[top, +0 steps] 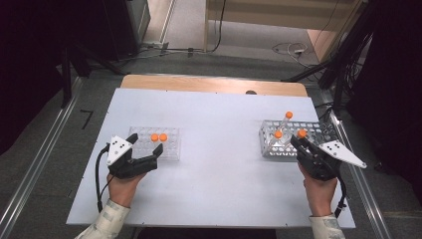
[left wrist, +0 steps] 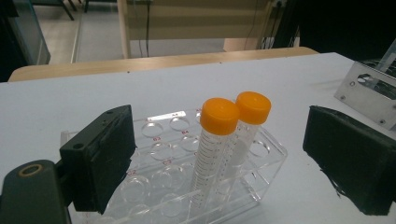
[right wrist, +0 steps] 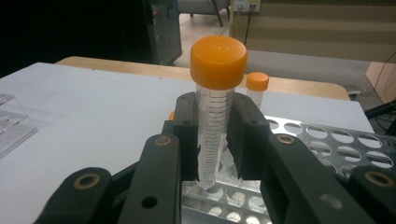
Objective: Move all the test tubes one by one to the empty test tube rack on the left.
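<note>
A clear graduated tube (right wrist: 214, 135) with a ribbed orange cap is clamped by the right tool (right wrist: 214, 144) above the perforated metal rack (right wrist: 327, 144). The left tool (left wrist: 224, 154) is held released around a transparent plastic rack (left wrist: 159, 186) on the white counter (top: 219, 129).

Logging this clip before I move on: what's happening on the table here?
A person works with a hand-held gripper in each hand, moving orange-capped tubes between two racks. The right hand-held gripper is shut on one capped tube just above the metal rack, where two more tubes stand. The left hand-held gripper is open at the clear plastic rack, which holds two capped tubes side by side.
</note>
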`<action>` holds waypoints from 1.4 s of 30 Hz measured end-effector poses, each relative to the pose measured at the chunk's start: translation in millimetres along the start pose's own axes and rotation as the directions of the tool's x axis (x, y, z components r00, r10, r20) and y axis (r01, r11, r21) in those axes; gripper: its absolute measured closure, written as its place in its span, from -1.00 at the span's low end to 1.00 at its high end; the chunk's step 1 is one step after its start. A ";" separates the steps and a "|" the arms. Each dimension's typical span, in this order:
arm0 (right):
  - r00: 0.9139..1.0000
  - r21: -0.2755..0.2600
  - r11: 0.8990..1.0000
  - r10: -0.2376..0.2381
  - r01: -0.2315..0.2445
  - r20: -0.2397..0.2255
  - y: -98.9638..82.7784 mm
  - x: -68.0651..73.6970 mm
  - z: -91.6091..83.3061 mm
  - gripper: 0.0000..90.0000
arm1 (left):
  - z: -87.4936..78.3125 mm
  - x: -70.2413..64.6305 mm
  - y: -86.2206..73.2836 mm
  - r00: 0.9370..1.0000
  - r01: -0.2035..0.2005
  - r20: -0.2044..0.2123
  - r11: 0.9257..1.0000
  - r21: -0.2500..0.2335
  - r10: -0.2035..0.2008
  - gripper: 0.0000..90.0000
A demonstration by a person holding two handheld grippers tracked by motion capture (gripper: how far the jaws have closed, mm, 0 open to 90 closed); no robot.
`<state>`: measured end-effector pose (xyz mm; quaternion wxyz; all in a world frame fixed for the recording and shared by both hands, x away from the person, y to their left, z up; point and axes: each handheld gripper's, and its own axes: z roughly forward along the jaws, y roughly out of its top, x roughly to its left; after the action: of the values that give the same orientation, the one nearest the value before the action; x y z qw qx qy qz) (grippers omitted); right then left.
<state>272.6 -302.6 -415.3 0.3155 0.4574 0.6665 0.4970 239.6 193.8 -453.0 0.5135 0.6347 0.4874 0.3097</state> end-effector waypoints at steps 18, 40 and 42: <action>0.998 0.035 0.999 -0.029 0.031 -0.055 -10.1 17.2 -2.1 0.60 | -3.9 -6.1 2.2 1.000 -0.005 0.014 1.000 -0.018 0.005 -0.76; 0.957 0.107 0.987 -0.089 0.123 -0.277 -21.6 85.9 30.0 0.60 | -4.9 -34.9 3.7 0.991 -0.035 0.126 0.999 -0.021 0.037 -0.75; 0.951 0.114 0.985 -0.090 0.129 -0.297 -22.8 91.6 33.0 0.60 | -4.9 -39.1 3.6 0.988 -0.035 0.148 0.999 -0.019 0.037 -0.74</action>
<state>259.7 -207.7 -443.9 0.2101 0.3616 0.7613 0.4954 223.2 158.9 -444.0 0.5477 0.6604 0.4340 0.2749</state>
